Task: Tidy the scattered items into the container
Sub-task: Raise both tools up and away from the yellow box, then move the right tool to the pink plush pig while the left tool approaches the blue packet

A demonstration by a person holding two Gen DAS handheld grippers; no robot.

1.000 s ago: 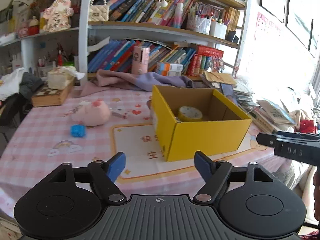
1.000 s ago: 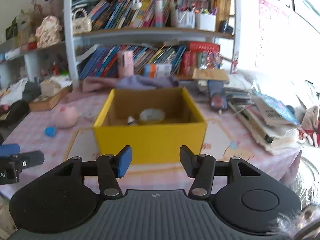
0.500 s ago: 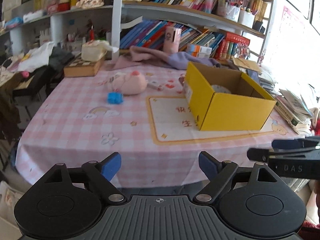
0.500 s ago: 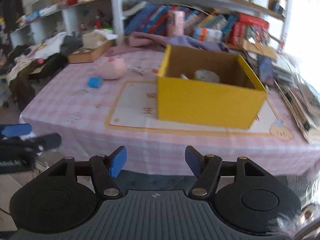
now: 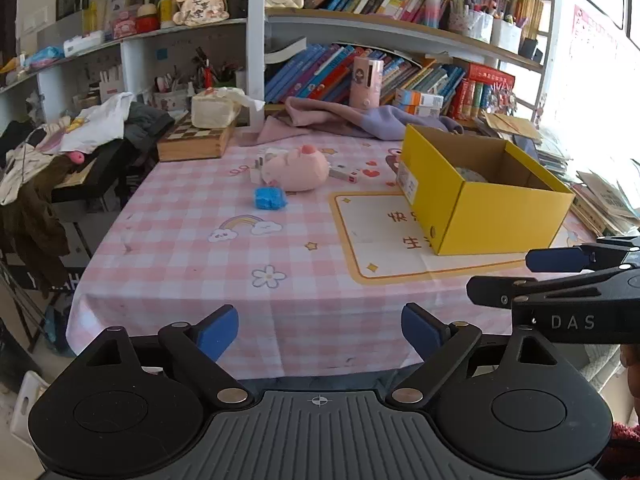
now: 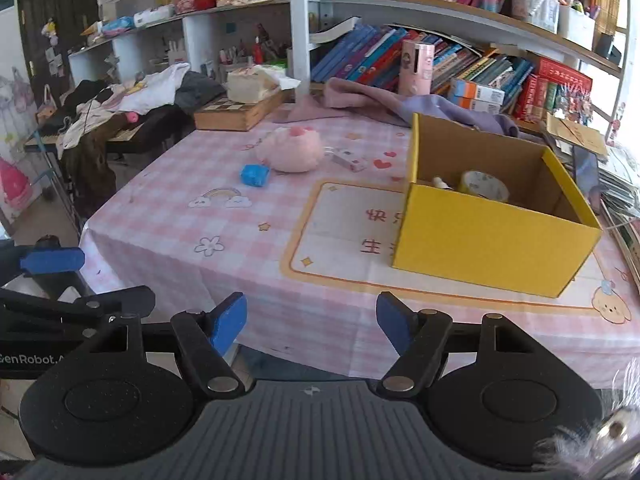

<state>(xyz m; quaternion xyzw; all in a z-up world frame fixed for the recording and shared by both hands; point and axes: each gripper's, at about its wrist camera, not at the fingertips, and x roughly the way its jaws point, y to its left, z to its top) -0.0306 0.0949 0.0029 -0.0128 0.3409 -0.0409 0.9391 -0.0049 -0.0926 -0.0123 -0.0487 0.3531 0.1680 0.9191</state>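
A yellow cardboard box [image 5: 500,216] [image 6: 492,248] stands on the right of the pink checked table; a tape roll [image 6: 482,186] and a small white item lie in it. A pink plush pig [image 5: 294,168] [image 6: 292,150], a blue lump [image 5: 270,198] [image 6: 254,175] and a small white box [image 5: 344,174] [image 6: 350,159] lie on the cloth to the left of the box. My left gripper [image 5: 320,330] and right gripper [image 6: 312,322] are both open and empty, held off the table's front edge.
A wooden chessboard box [image 5: 194,140] with a tissue pack sits at the back left. A pink and purple cloth [image 5: 340,120] lies behind the box. Bookshelves stand behind the table. Books pile at the right. A clothes-covered stand is at the left.
Both grippers have drawn back from the yellow box to beyond the table's front edge and stayed open. The whole tabletop now shows.
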